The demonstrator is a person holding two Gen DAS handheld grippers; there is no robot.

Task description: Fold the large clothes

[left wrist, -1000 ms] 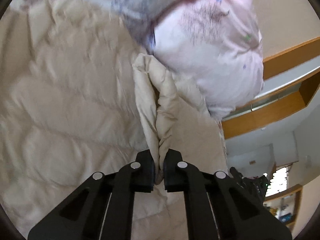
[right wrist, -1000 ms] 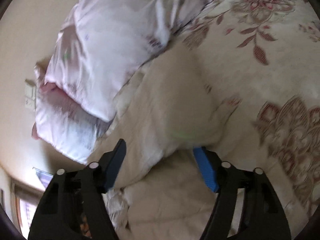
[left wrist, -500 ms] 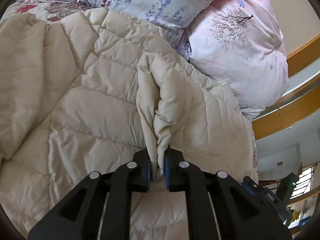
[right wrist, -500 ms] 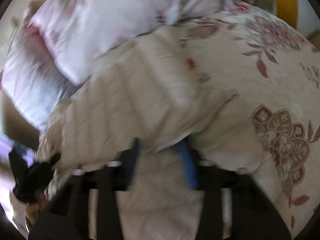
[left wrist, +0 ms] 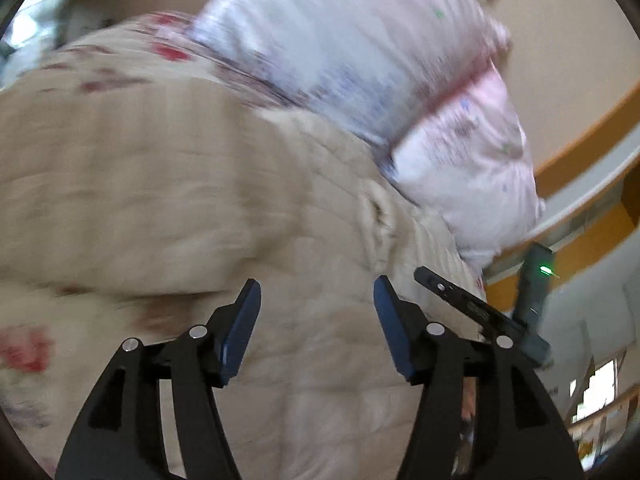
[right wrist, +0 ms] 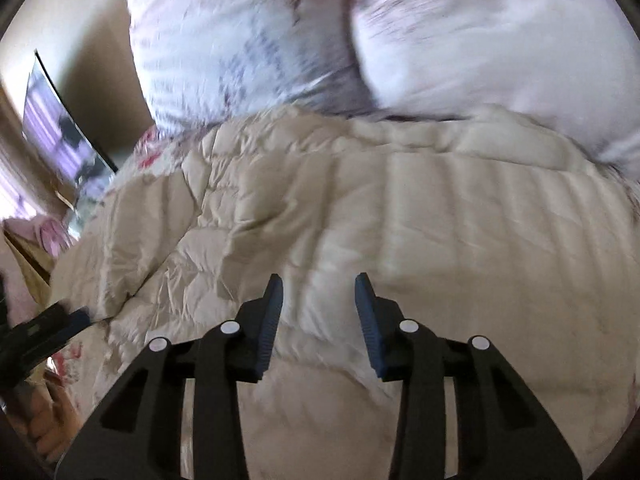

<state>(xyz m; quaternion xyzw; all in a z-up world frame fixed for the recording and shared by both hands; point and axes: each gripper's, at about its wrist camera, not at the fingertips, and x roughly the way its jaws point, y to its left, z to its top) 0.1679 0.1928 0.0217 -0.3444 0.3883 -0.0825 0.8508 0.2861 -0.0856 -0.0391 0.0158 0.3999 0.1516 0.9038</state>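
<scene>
Beige quilted jacket (right wrist: 400, 216) lies loose | my left gripper (left wrist: 316, 320) opening, empty | right gripper (right wrist: 318, 316) closing, empty | unpinned fold may spring back.

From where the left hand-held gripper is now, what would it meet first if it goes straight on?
Most likely the beige quilted jacket, which fills the view beyond the left hand-held gripper. Its jaws are opening with nothing pinched between them. Blur makes the depth uncertain.

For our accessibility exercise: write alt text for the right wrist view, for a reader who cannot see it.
A cream quilted coat lies spread on a bed, below two pale patterned pillows. The right gripper hangs above it, jaws closing with nothing pinched. The picture is blurred.
</scene>
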